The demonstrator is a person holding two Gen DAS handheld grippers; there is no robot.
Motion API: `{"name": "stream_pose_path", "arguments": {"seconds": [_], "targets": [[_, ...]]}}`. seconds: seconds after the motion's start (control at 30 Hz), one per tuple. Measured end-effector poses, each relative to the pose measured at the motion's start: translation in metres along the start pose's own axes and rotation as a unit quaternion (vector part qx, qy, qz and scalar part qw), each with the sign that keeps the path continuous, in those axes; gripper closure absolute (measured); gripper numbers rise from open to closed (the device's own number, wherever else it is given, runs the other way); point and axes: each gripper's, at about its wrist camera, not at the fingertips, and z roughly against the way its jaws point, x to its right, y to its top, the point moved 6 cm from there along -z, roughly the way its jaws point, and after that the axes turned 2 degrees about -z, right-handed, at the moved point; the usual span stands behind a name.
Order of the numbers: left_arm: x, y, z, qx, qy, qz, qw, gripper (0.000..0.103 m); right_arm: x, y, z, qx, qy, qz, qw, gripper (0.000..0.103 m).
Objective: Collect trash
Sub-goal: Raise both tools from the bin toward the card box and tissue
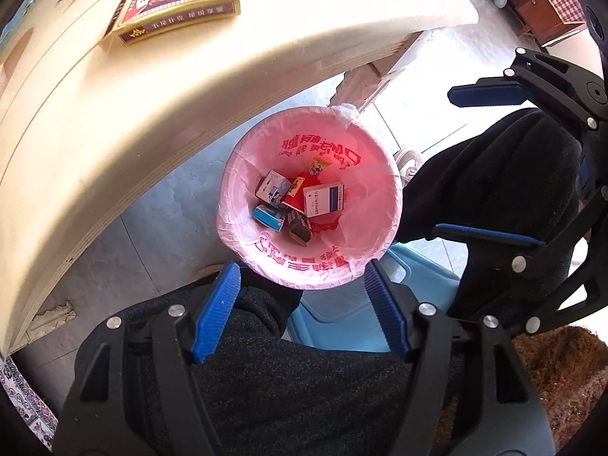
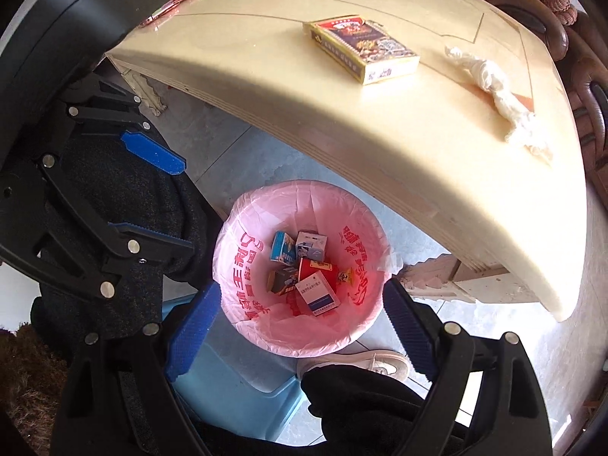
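above bin (image 1: 243,174), both tools down, parted

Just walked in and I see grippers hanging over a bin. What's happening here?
A person is clearing trash with a gripper in each hand. Both the left gripper and right gripper are open and empty above the pink-lined bin, which already holds several small boxes. A card box and a crumpled tissue are on the table.
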Motion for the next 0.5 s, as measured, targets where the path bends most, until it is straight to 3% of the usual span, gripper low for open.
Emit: {"name": "stream_pose_path", "arguments": {"seconds": [0.1,0.23,0.5], "targets": [[-0.005,0.003,0.025,0.005,-0.023,0.031,0.9992,0.036,0.003,0.009,0.028,0.011,0.007,-0.001,1.000,0.018],[-0.014,0.012,0.073,0.035,-0.011,0.060,0.9975,0.032,0.010,0.023,0.073,0.036,0.003,0.006,0.999,0.012],[-0.029,0.036,0.150,0.072,0.012,0.104,0.9919,0.028,0.027,0.058,0.144,0.086,-0.032,0.029,0.995,0.012]]}}
